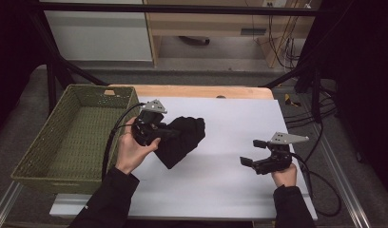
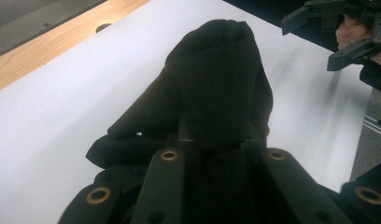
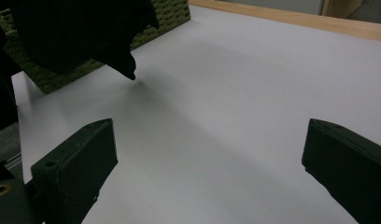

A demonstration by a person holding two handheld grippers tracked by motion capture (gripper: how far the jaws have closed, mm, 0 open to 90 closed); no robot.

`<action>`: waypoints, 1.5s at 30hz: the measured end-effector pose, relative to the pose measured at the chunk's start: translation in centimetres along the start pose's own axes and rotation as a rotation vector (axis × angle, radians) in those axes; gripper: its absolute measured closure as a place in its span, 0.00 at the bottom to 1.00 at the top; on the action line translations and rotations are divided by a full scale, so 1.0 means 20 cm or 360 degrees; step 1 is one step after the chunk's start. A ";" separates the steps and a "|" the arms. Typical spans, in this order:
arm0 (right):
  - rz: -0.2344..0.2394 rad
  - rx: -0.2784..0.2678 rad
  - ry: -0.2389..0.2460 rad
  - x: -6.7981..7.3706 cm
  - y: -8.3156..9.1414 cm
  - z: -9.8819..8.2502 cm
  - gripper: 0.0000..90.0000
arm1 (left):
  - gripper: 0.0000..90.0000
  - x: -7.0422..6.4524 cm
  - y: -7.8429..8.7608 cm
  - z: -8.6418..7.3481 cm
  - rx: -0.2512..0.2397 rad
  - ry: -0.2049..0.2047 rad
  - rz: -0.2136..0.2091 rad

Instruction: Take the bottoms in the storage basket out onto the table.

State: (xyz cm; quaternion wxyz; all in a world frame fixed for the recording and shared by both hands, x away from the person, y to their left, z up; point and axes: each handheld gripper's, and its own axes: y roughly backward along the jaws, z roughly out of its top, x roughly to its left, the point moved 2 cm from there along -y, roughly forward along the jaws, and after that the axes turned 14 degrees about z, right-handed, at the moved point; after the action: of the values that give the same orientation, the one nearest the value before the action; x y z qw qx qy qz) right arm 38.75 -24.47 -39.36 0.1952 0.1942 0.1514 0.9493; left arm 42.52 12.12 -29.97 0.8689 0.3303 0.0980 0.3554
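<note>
Best kept clamped on the black cloth (image 1: 182,140) by left hand-held gripper (image 1: 156,133), swung toward the green basket (image 1: 49,142) beside it, right hand-held gripper (image 1: 254,152) wide, empty.

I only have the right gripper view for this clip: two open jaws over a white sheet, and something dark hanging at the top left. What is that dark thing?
Observer: A black cloth, bunched up, clamped in the left gripper and lifted off the white sheet.
Operator: Is it one garment or several?
Observer: I cannot tell; the left gripper view has one dark folded mass draped over the jaws.
Operator: And the green weave behind it?
Observer: A green woven basket at the table's left edge, with nothing in it, seen from the high view.
Operator: Where is my gripper relative to all that?
Observer: The right gripper is open, off to the cloth's right, holding nothing.
</note>
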 end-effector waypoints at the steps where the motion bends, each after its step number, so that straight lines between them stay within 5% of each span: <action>1: 0.0001 0.0001 0.0000 0.00 0.00 0.00 0.04 | 0.87 0.00 -0.01 0.00 -0.0002 0.0004 0.0001; 45: 0.0007 -0.0001 0.0010 0.00 0.00 0.00 0.04 | 0.86 -0.06 -0.34 -0.14 0.0145 -0.0008 -0.0034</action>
State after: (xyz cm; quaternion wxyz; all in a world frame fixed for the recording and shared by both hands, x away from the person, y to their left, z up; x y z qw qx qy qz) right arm 38.72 -24.48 -39.33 0.1928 0.1914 0.1515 0.9504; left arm 44.25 9.26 -36.58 0.8570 0.3693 0.1154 0.3403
